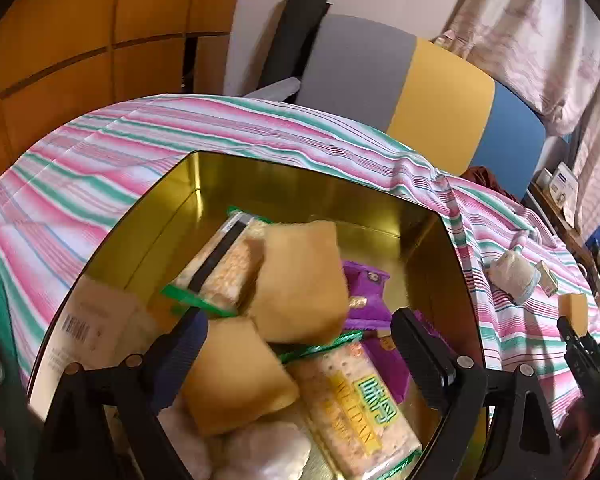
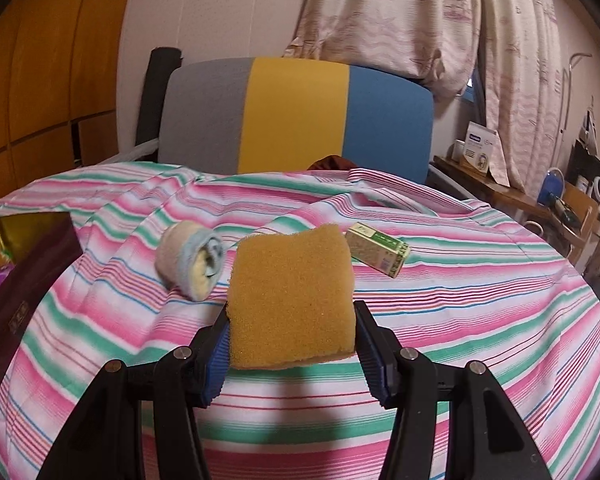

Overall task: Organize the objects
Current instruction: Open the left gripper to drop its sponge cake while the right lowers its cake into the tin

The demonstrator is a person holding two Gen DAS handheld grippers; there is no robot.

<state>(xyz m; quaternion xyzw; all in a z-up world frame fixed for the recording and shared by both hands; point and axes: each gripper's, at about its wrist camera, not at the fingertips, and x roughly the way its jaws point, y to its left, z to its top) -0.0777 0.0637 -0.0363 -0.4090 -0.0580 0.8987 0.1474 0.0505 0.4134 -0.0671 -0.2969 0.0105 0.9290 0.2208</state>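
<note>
My left gripper (image 1: 298,318) hangs open over a gold tin (image 1: 284,184). Inside the tin lie two cracker packs (image 1: 352,404), a purple packet (image 1: 364,292), a yellow sponge (image 1: 236,372) and a white bundle (image 1: 272,452). A second, blurred yellow sponge (image 1: 300,280) sits just beyond the fingertips; neither pad touches it. My right gripper (image 2: 292,316) is shut on another yellow sponge (image 2: 292,288), held above the striped cloth (image 2: 460,320). Beyond it lie a rolled cloth (image 2: 192,264) and a small green box (image 2: 380,254). The tin (image 2: 16,232) shows at the left edge of the right wrist view.
The striped cloth covers the whole work surface. A grey, yellow and blue chair back (image 2: 296,116) stands behind it. A cluttered wooden shelf (image 2: 540,200) is at the far right, with curtains (image 2: 420,20) above and wooden cabinets (image 1: 80,40) to the left.
</note>
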